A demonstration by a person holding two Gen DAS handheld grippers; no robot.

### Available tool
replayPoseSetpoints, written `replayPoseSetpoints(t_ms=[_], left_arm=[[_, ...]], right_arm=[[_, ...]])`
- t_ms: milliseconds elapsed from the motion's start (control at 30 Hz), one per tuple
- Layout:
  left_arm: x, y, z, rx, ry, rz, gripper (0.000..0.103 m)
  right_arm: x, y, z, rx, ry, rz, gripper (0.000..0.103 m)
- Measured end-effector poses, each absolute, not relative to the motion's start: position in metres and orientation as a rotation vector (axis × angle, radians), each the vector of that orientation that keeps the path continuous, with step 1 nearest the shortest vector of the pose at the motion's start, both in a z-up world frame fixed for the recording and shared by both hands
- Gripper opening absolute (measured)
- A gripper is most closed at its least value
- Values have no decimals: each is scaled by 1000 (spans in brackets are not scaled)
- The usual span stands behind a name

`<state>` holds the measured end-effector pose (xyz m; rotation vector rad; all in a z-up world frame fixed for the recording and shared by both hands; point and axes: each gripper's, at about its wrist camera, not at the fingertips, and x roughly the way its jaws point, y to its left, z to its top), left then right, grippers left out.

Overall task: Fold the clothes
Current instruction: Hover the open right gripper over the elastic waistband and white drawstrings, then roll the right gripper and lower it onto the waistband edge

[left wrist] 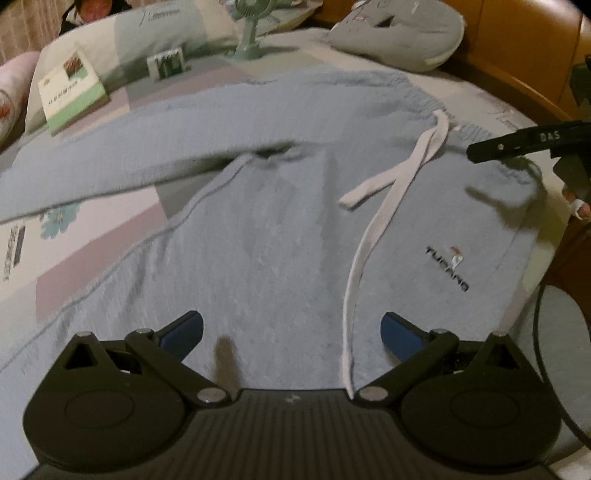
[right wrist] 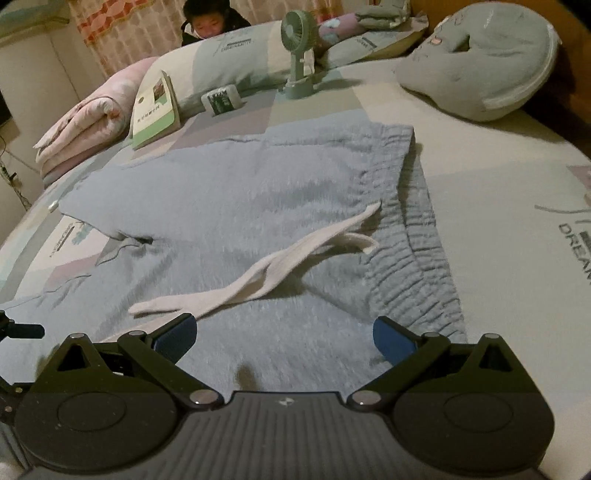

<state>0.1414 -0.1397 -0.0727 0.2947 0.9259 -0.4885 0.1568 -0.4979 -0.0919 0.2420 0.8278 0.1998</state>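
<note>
Light blue sweatpants [left wrist: 258, 240] lie flat on the bed, their legs spreading to the left and a black logo [left wrist: 448, 267] near the waist. A white drawstring [left wrist: 373, 229] trails loose across the fabric. My left gripper [left wrist: 291, 321] hovers open over the near leg, nothing between its blue pads. In the right wrist view the sweatpants [right wrist: 240, 206] show a gathered elastic waistband [right wrist: 417, 251] and the drawstring [right wrist: 280, 269]. My right gripper [right wrist: 285, 321] is open above the cloth near the waist. One of its black fingers [left wrist: 480, 151] shows over the waist corner.
At the back of the bed are a green-and-white book [right wrist: 155, 110], a small box [right wrist: 221, 99], a green desk fan [right wrist: 299, 55] and a grey cushion [right wrist: 484, 62]. A rolled pink quilt [right wrist: 85, 125] lies left. A person [right wrist: 210, 18] sits behind the pillows. A wooden bed frame [left wrist: 517, 55] runs along the right.
</note>
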Motion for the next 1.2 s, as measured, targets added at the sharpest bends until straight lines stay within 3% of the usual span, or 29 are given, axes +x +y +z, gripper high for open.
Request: replayPoseSetpoints(t_ms=[433, 733, 1000, 1200], left_arm=[[155, -155, -55, 336, 839, -533, 102], [147, -179, -54, 382, 795, -597, 102], [152, -196, -57, 384, 792, -620, 102], [158, -195, -60, 368, 798, -596, 102]], right_arm=[[163, -514, -52, 265, 734, 205, 103], [197, -557, -58, 375, 750, 196, 103], [269, -563, -57, 475, 759, 329, 103], [334, -531, -86, 469, 868, 399, 103]])
